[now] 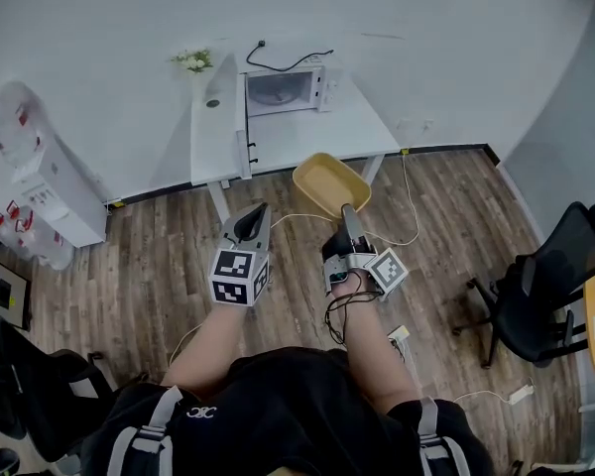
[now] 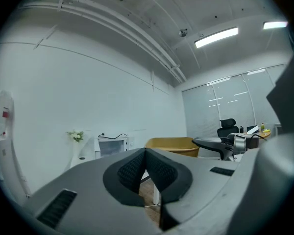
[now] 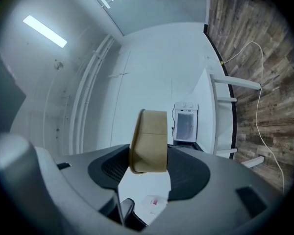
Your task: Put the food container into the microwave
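Observation:
The food container (image 1: 331, 184) is a tan, empty, open tub; it hangs over the wood floor in front of the table. My right gripper (image 1: 348, 212) is shut on its near rim, and in the right gripper view the container (image 3: 149, 141) stands edge-on between the pads. My left gripper (image 1: 257, 212) is just left of it, apart from the tub, holding nothing; its pads (image 2: 137, 168) meet at the tips. The white microwave (image 1: 286, 89) sits at the far end of the white table (image 1: 216, 142), its windowed front facing me. It also shows as the microwave (image 3: 185, 124) beyond the tub.
A small vase of flowers (image 1: 194, 62) stands left of the microwave. A white cabinet unit (image 1: 42, 181) is at the left, black office chairs (image 1: 537, 288) at the right and lower left. Cables (image 1: 409, 216) and a power strip (image 1: 399, 334) lie on the floor.

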A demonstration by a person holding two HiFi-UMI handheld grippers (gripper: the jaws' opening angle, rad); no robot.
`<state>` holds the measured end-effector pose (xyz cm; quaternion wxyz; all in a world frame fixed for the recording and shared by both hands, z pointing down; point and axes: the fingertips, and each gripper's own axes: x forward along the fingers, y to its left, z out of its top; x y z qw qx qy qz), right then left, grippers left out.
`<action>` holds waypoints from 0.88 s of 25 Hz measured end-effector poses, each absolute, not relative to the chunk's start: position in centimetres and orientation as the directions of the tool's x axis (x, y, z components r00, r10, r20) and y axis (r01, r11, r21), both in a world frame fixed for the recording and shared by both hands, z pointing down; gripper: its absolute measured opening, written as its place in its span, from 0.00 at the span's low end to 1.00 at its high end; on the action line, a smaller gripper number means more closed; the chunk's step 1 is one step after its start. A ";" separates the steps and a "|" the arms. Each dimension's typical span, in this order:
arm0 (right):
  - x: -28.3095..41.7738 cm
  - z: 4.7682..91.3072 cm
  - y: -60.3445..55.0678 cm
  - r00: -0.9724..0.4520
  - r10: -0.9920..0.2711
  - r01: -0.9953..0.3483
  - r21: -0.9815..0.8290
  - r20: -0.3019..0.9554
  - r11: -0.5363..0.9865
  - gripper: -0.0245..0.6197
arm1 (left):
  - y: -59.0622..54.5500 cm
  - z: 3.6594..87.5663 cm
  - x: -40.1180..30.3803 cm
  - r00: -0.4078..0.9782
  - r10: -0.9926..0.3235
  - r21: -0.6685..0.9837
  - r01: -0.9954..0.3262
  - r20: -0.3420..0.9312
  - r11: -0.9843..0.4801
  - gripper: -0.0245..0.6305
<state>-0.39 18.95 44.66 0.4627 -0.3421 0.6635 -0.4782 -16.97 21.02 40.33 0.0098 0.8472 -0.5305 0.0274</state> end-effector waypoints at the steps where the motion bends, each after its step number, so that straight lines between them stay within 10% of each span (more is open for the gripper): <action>1: -1.0 44.6 18.8 -0.336 -0.895 -0.007 -0.949 -0.294 0.315 0.40 | 20.8 40.5 -17.4 0.442 -0.895 -0.012 -0.896 0.057 -0.443 0.04; 22: -0.6 44.6 10.1 -0.316 -0.887 -0.025 -0.931 -0.337 0.363 0.41 | 12.9 41.9 -19.1 0.428 -0.904 0.016 -0.904 0.015 -0.428 0.04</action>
